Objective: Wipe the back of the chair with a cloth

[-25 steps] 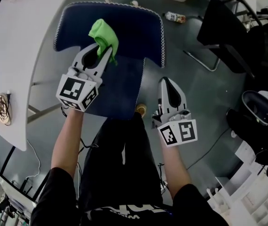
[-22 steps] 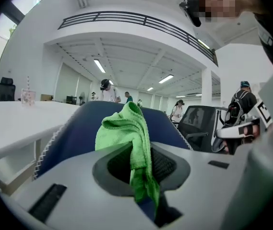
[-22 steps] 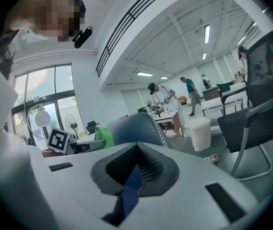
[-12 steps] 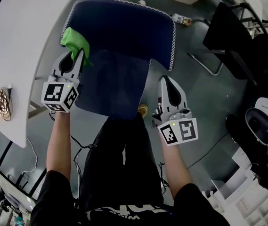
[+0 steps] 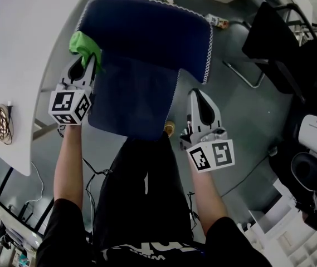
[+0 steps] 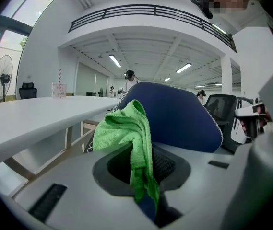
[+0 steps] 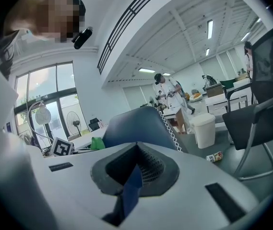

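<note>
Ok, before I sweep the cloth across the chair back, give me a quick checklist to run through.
1. Green cloth pinched in the left tool: ok, its jaws are shut on it.
2. Cloth at the left edge of the chair back: ok.
3. Cloth pressed against the back: cannot tell.
4. Blue back free of things along the sweep: ok.
5. Right tool out of the path: ok, jaws together, low beside the chair's right side.
6. Chair steadied: not ok, neither tool holds it.
</note>
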